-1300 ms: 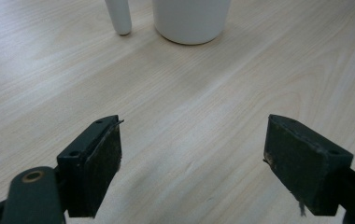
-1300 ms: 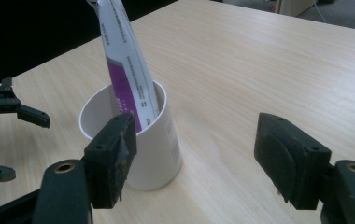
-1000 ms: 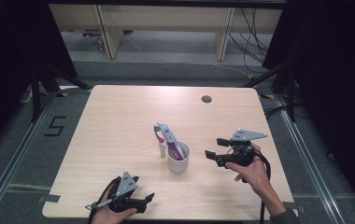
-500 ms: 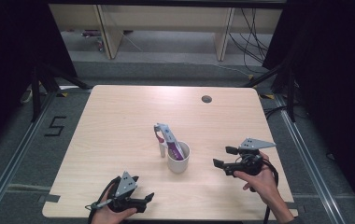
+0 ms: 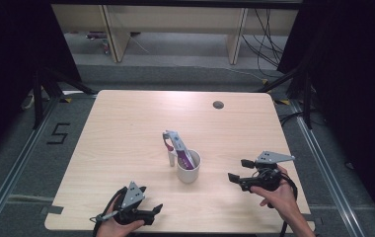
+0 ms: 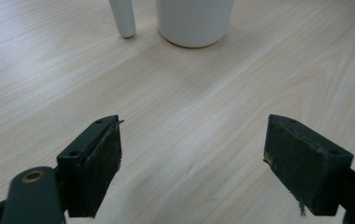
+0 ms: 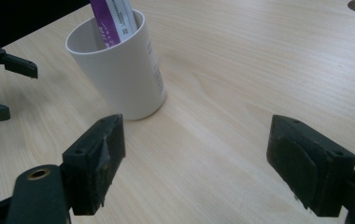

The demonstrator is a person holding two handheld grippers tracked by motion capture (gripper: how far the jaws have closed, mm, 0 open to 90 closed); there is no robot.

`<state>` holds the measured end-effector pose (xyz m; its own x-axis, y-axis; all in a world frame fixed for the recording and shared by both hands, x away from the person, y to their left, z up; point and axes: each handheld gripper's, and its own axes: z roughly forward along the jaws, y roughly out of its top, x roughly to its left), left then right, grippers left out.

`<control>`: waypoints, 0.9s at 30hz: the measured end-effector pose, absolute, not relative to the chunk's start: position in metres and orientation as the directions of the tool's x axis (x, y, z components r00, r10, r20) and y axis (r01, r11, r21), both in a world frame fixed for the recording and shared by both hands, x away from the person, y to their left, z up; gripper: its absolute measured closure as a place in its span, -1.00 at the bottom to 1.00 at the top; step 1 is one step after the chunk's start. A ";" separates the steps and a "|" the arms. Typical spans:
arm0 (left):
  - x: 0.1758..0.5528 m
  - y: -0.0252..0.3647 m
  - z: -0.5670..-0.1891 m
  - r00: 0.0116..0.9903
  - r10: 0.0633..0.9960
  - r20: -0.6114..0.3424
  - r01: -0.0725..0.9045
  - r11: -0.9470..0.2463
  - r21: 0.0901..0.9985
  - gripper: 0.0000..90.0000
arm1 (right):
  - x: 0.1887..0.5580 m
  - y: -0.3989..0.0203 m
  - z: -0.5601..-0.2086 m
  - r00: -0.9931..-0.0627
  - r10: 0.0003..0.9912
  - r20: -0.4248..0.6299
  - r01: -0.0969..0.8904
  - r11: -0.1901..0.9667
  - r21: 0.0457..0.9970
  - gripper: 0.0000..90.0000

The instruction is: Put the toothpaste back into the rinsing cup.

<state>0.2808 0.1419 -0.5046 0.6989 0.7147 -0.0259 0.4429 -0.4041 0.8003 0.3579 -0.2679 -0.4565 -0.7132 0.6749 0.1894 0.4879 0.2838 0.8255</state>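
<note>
White cup (image 5: 189, 168) holds a purple tube (image 5: 183, 153) — print unreadable — both claws (image 5: 237, 170) (image 5: 152, 215) released.

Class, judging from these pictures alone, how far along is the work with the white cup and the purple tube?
Done, by the look of it: the purple tube stands tilted inside the white cup. In hand: nothing; the left gripper and right gripper are both open, apart from the cup. Left: a small white stick-like item stands on the table beside the cup; it may go in next.
</note>
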 end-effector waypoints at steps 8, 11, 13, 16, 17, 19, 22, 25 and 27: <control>0.281 0.142 -0.505 0.701 0.713 -0.024 0.442 -0.407 0.799 -0.58 | 0.350 -0.271 -0.459 -0.709 0.675 0.206 0.503 0.279 0.818 -0.55; 0.281 0.142 -0.505 0.702 0.711 -0.025 0.438 -0.404 0.803 -0.58 | 0.346 -0.273 -0.460 -0.700 0.677 0.227 0.525 0.272 0.807 -0.55; 0.280 0.142 -0.505 0.702 0.712 -0.023 0.439 -0.407 0.801 -0.58 | 0.345 -0.274 -0.462 -0.702 0.678 0.218 0.519 0.277 0.809 -0.56; 0.280 0.141 -0.506 0.697 0.716 -0.031 0.439 -0.392 0.808 -0.58 | 0.341 -0.276 -0.463 -0.698 0.682 0.219 0.518 0.271 0.811 -0.56; 0.280 0.142 -0.505 0.702 0.712 -0.025 0.437 -0.403 0.804 -0.58 | 0.341 -0.277 -0.463 -0.709 0.677 0.197 0.501 0.288 0.816 -0.56; 0.280 0.142 -0.505 0.704 0.710 -0.022 0.435 -0.407 0.803 -0.58 | 0.338 -0.277 -0.464 -0.701 0.680 0.214 0.515 0.275 0.812 -0.56; 0.280 0.141 -0.505 0.705 0.709 -0.021 0.434 -0.408 0.803 -0.58 | 0.331 -0.279 -0.464 -0.704 0.676 0.218 0.524 0.287 0.802 -0.56; 0.280 0.141 -0.505 0.705 0.709 -0.021 0.435 -0.408 0.803 -0.58 | 0.327 -0.280 -0.465 -0.709 0.672 0.213 0.515 0.289 0.807 -0.57; 0.280 0.141 -0.505 0.705 0.709 -0.021 0.435 -0.408 0.803 -0.58 | 0.325 -0.282 -0.466 -0.713 0.671 0.205 0.507 0.290 0.812 -0.58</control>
